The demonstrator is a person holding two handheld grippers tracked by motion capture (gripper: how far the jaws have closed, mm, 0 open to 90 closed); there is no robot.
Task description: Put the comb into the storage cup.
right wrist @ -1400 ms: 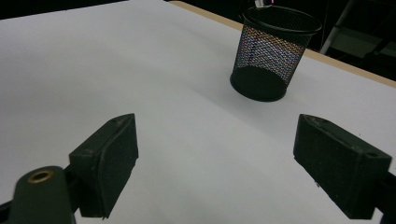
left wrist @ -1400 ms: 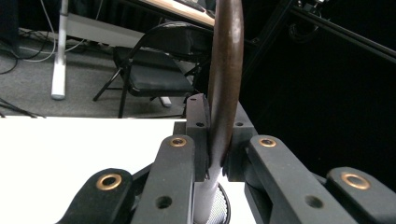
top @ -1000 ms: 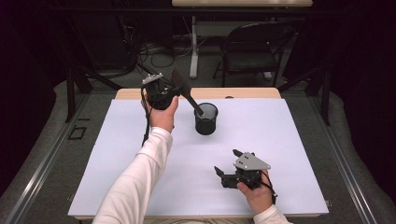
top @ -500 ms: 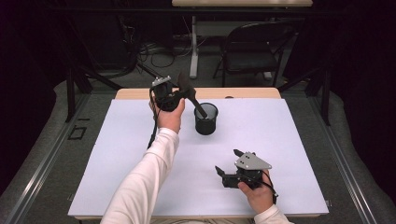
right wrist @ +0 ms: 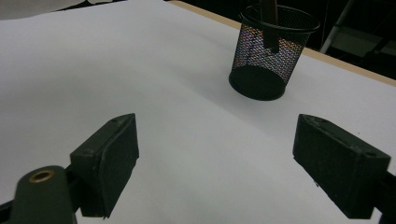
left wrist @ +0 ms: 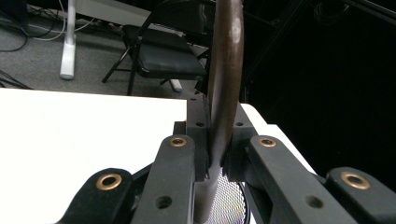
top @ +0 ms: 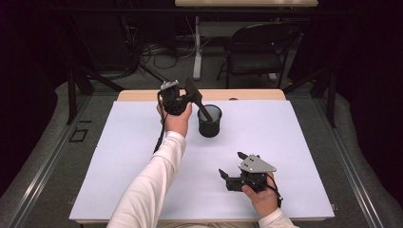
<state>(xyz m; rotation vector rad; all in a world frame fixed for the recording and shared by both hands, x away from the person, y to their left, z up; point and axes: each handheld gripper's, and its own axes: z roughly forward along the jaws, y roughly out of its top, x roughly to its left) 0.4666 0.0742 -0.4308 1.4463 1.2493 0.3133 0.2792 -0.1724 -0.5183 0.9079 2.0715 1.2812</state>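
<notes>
While the left gripper (top: 186, 100) is clamped on the upper part of a dark brown spatula-like utensil (top: 199, 102), its lower end already sits inside the black mesh cup (top: 209, 121) at the far middle of the white mat (top: 119, 161). In the left gripper view the utensil (left wrist: 225, 84) is pinched between the jaws, running up out of frame, with the cup's mesh (left wrist: 229, 205) below.

Risks: cup looks light and is not braced, so a sideways push of the handle against the rim could tip or slide it. Letting go while the utensil leans this much could lever the cup over toward the far left.

Long axis: tilted, not upright; wide top end points up and far-left, narrow end down and near-right into the cup.

Right gripper (top: 235, 172) rests near right on the mat, jaws wide apart with nothing between them, well apart from the cup (right wrist: 273, 51).
</notes>
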